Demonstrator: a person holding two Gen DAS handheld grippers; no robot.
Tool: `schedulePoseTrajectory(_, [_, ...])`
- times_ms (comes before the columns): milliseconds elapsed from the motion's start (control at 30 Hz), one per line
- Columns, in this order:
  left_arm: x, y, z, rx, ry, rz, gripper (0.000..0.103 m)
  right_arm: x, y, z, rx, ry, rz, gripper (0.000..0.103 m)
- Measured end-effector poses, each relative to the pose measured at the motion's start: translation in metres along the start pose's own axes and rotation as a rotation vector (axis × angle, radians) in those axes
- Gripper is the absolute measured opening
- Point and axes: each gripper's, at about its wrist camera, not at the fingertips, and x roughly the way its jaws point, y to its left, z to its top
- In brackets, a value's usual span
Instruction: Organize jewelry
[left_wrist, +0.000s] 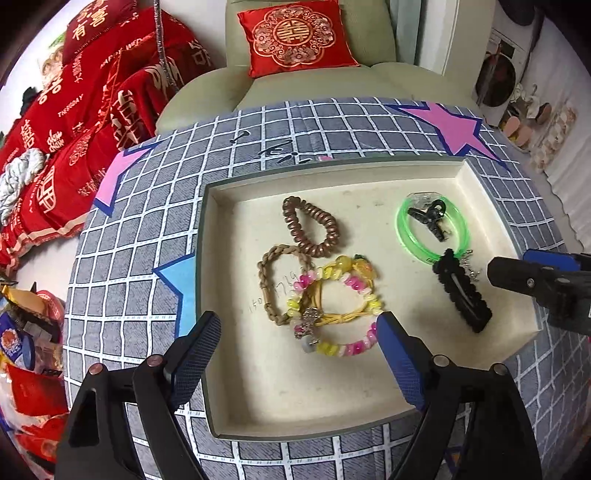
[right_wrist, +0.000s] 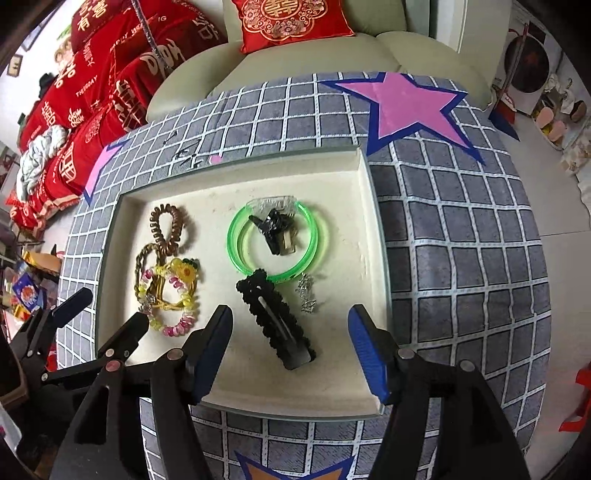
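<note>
Both tongs, left (left_wrist: 297, 341) and right (right_wrist: 290, 341), gape empty over the tray (right_wrist: 236, 400).

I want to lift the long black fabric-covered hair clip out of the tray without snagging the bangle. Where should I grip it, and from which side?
Grip the black hair clip across its narrow width near its free lower end, coming from above. It lies flat and long on the tray, and its upper end touches the green bangle.

Pale green sofa (left_wrist: 314, 85) with red cushion (left_wrist: 295, 35) behind grid-patterned tablecloth (left_wrist: 147, 221)
</note>
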Motion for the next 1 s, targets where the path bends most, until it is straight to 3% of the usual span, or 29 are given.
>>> schedulePoseTrajectory(200, [-0.002, 0.0, -0.001, 0.01, 0.011, 0.002, 0.092, 0.0, -0.003, 0.002, 0.003, 0.021, 0.0, 0.069])
schedulePoseTrajectory(267, [-0.004, -0.002, -0.003, 0.023, 0.014, 0.009, 0.095, 0.002, -0.001, 0.0, -0.001, 0.032, 0.004, 0.076])
schedulePoseTrajectory(300, [-0.005, -0.002, -0.005, 0.026, 0.019, 0.009, 0.103, 0.002, -0.001, -0.002, -0.001, 0.038, 0.01, 0.082])
schedulePoseTrajectory(667, [-0.031, 0.004, -0.031, 0.007, 0.057, 0.026, 0.103, -0.005, 0.004, -0.027, 0.004, 0.079, 0.023, 0.086])
schedulePoseTrajectory(733, [-0.035, 0.008, -0.038, -0.005, 0.071, 0.037, 0.103, -0.007, 0.005, -0.034, 0.005, 0.09, 0.021, 0.102])
schedulePoseTrajectory(867, [-0.049, 0.016, -0.051, -0.027, 0.08, 0.045, 0.103, -0.017, 0.006, -0.048, 0.013, 0.065, 0.031, 0.103])
schedulePoseTrajectory(1000, [-0.069, 0.022, -0.066, -0.035, 0.079, 0.051, 0.103, -0.028, 0.011, -0.064, 0.019, 0.093, 0.023, 0.103])
